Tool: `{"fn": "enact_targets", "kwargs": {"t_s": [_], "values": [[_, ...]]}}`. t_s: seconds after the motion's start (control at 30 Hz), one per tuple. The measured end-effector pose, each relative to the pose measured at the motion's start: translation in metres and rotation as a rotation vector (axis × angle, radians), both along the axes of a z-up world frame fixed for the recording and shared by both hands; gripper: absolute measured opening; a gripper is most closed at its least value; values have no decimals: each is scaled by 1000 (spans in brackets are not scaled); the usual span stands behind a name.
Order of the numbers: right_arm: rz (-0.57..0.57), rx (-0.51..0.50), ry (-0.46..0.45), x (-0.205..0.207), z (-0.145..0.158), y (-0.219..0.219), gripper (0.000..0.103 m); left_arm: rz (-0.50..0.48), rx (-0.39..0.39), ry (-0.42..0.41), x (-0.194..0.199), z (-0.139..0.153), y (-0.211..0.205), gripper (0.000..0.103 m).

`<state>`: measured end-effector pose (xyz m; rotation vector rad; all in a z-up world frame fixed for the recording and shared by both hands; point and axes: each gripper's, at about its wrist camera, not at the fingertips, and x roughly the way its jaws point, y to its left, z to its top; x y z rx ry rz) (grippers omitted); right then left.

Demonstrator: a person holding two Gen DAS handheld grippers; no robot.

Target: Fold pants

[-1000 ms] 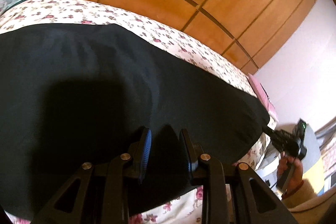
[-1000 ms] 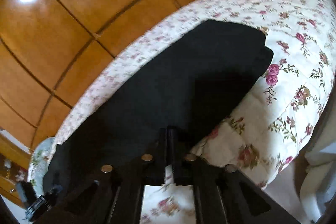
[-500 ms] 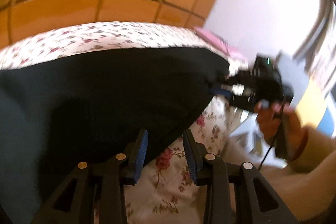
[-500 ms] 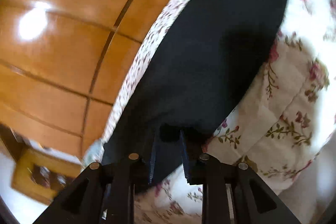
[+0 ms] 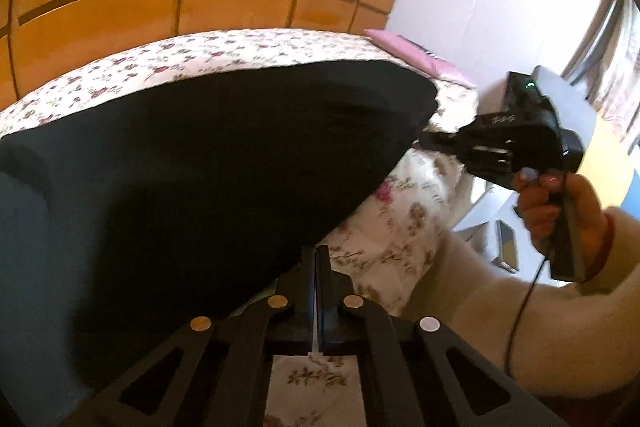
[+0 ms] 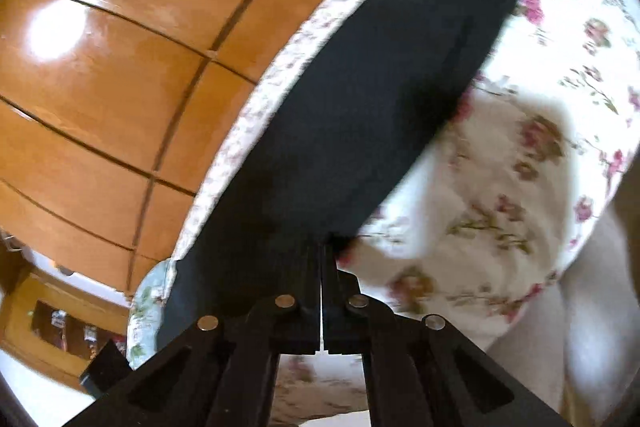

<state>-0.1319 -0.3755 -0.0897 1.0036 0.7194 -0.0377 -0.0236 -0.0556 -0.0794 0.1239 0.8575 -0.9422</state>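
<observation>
One pair of black pants (image 5: 192,163) lies spread across one bed with a floral bedspread (image 5: 404,235), near its edge. One pink pillow (image 5: 416,57) sits at the far end. Two grippers are in play. The left gripper (image 5: 315,259) has its jaws pressed together on the near hem of the pants. The right gripper (image 6: 322,255) likewise pinches the pants' edge, jaws closed tight.

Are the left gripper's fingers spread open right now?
No. In the left wrist view the left gripper has its fingers pressed together at the near edge of the black pants.
</observation>
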Motion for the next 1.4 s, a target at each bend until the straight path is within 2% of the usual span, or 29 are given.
{"fn": "enact_targets", "kwargs": {"t_s": [0.07,0.1,0.13,0.17,0.2,0.37,0.4,0.43,0.47,0.5,0.67,0.77,0.9,0.93,0.97,1.0,1.1,1.2,1.3,1.4], "values": [[-42,93,-59,-5,-3,-8,5,20,-76,1,2,9,5,3],[-58,111,-76,-6,-1,-13,6,26,-109,-11,4,16,5,15],[-65,104,-89,-6,1,-16,12,25,-121,-22,6,20,3,28],[-73,79,-95,-6,5,-19,18,17,-116,-26,9,23,-1,30],[-85,46,-81,-4,7,-22,27,9,-103,-27,13,23,-7,30],[-143,124,-41,5,-9,-36,28,-39,17,-19,32,3,-41,30],[-151,135,-49,5,-10,-38,27,-44,26,-34,31,0,-46,29],[-155,134,-57,5,-10,-38,14,-46,40,-62,30,0,-49,22],[-158,113,-57,6,-9,-38,6,-43,43,-67,30,0,-50,15],[-159,90,-56,6,-6,-37,7,-46,30,-52,31,1,-50,8],[-129,32,-72,-2,15,-32,6,-62,18,-46,22,6,-41,5],[-110,3,-25,-12,14,-28,6,-56,-8,-30,17,7,-35,5],[-122,5,21,-9,-8,-31,10,-47,-5,-18,18,1,-37,13],[-132,19,3,-10,-10,-33,12,-47,-12,-17,17,3,-36,25],[-141,14,4,-7,-8,-33,12,-48,-19,-14,16,7,-35,31],[-149,-6,4,-9,-3,-34,17,-46,-25,-13,15,11,-33,35],[-229,-202,21,-20,23,-42,20,18,-22,-25,19,18,-21,35],[-301,-292,-22,-31,46,-52,20,130,-56,4,36,21,5,35],[-248,-320,-54,-21,58,-48,20,263,-96,38,59,19,42,35],[-99,-295,-64,10,58,-25,20,423,-111,78,80,11,93,33]]}}
